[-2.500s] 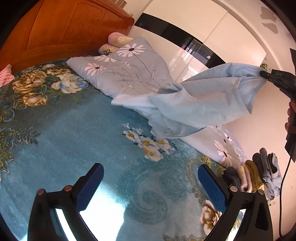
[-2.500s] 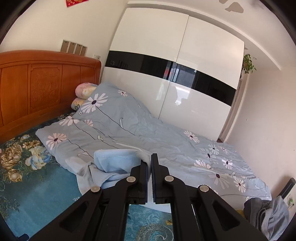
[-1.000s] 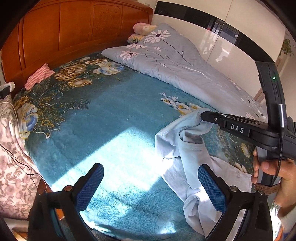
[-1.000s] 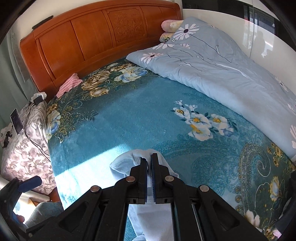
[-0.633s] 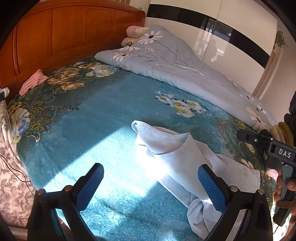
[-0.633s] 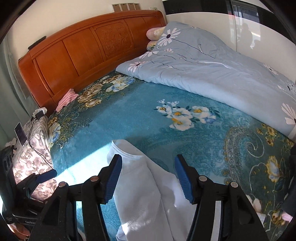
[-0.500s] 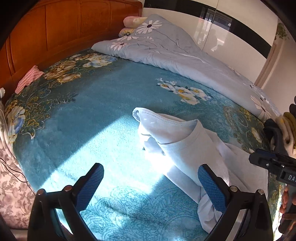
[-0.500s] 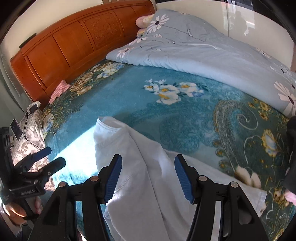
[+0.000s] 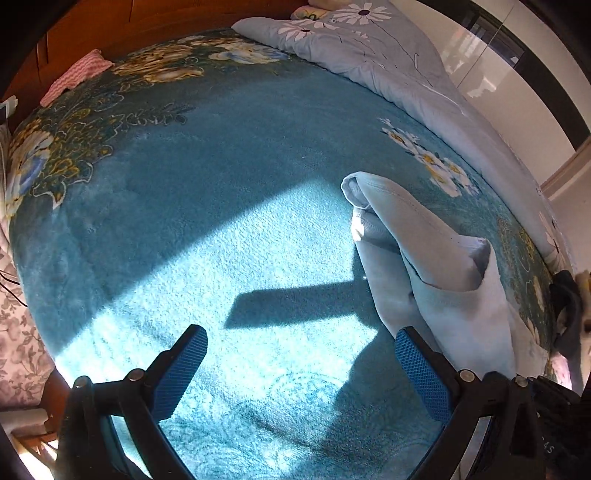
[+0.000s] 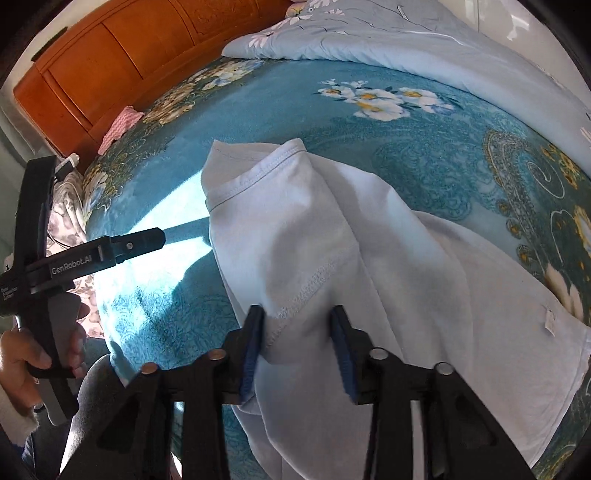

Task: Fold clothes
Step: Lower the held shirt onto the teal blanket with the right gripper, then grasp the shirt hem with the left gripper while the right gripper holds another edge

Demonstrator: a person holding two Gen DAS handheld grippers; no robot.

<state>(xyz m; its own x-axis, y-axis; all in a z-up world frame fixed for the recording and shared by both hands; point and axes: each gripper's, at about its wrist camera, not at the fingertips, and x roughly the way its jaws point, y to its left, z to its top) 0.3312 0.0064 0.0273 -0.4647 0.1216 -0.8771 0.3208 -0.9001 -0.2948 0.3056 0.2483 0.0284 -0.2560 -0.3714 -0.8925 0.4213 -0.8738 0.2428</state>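
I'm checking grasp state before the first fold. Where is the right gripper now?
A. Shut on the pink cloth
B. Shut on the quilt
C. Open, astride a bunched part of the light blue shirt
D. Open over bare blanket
C: the right gripper has its blue pads apart, with a hemmed bunch of the light blue shirt between them.

The right hand-held gripper (image 10: 297, 347) let go and opened; the blue shirt (image 10: 332, 240) now lies crumpled on the bed (image 10: 424, 147).

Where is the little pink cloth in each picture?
Left wrist view: the pink cloth lies at the upper left, on the teal blanket by the wooden headboard.
Right wrist view: it lies left of centre near the top, below the headboard.
Shared landmark: the wooden headboard.
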